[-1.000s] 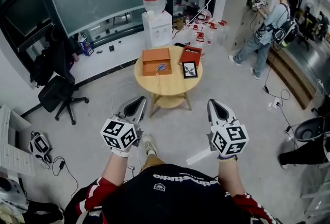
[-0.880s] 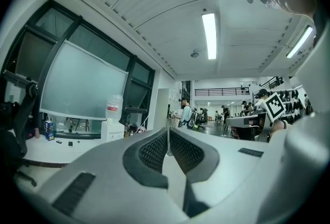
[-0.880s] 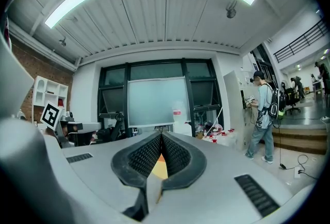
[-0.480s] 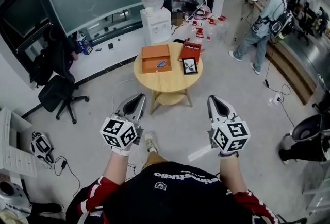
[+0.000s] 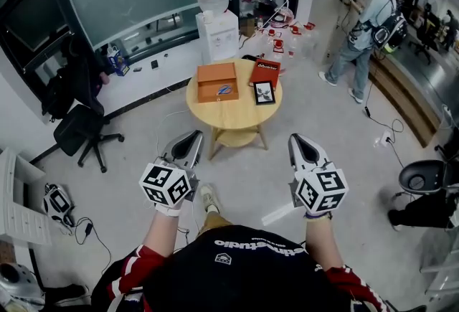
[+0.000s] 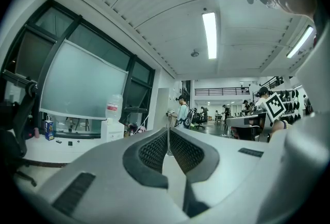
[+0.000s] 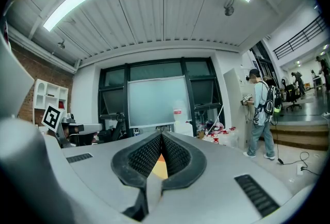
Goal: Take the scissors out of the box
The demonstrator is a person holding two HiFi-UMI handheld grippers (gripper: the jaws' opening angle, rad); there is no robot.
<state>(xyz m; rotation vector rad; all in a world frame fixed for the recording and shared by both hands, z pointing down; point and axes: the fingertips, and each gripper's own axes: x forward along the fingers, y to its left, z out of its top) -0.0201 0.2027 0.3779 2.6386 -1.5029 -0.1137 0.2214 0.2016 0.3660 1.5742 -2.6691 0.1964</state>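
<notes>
A round, light wooden table (image 5: 233, 117) stands on the pale grey floor (image 5: 136, 153). On its top lie a flat orange box (image 5: 216, 82), a flat red rectangular case (image 5: 266, 73) just beside it, and a small black-framed picture (image 5: 264, 92).

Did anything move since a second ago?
Only the person with the backpack stepped a little farther off by the far wall. The left tool and right tool stay shut, empty, short of the round wooden table. The blue-handled scissors still lie in the orange box.

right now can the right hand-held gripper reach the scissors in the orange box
Probably not yet: the right hand-held gripper hangs shut well short of the round table, where the scissors lie in the orange box. Nothing blocks the way.
</notes>
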